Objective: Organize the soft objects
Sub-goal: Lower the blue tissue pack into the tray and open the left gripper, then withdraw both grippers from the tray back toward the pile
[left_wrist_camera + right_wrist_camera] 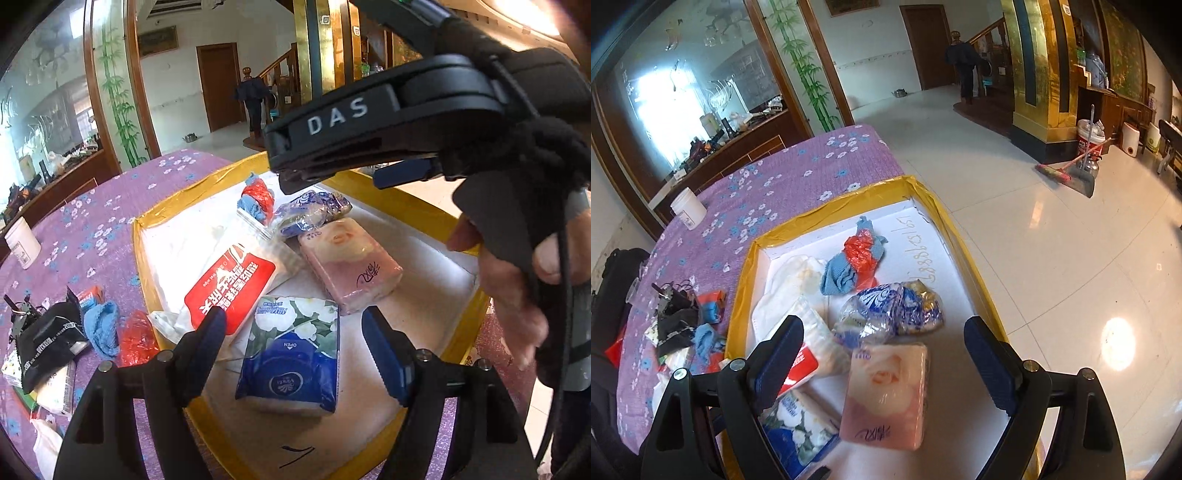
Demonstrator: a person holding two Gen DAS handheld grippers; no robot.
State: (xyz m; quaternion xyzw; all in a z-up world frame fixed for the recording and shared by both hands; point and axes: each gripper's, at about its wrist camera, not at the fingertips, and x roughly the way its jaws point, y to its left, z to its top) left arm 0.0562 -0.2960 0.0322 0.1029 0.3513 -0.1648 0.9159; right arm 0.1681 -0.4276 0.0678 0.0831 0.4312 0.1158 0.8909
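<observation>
Both tools hang over the yellow-rimmed tray point(964, 236) on the table point(798, 173) — the left hand-held gripper point(295, 332) spread wide above the blue floral tissue pack point(291, 354), gripping nothing. The right hand-held gripper point(882, 343) gapes empty above the pink tissue pack point(886, 395) — just right of the blue one.

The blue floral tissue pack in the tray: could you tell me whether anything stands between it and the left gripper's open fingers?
Nothing visible does. The blue floral tissue pack lies flat in the yellow-rimmed tray, directly below the open left gripper, with no other item over it. The pink tissue pack sits just beyond, apart.
</observation>
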